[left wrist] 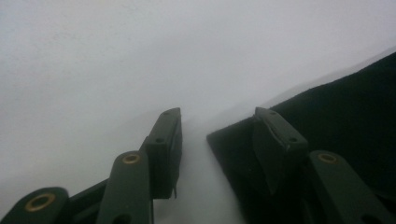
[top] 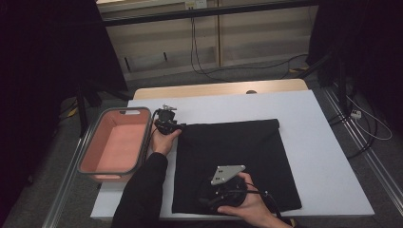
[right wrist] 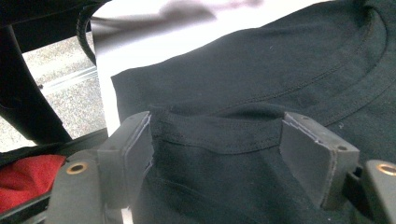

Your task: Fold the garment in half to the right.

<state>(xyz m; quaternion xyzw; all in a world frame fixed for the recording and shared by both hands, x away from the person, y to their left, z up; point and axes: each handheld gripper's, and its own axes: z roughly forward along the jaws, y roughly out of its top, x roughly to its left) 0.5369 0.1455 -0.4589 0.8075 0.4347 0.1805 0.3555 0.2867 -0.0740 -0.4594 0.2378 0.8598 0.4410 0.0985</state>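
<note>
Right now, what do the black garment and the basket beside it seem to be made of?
The black garment looks like knit cotton-type fabric, matte: stitched seams and a ribbed collar band show in the right gripper view. The basket seems plastic or silicone, with smooth salmon walls and a grey rim; which one, I cannot tell.

Bin flanks left — white table open right.

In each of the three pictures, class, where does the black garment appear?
High view: the black garment lies at the middle of the white table.
Left gripper view: its corner fills the lower right.
Right gripper view: it spreads across the centre and right.
Shared landmark: the white table.
</note>
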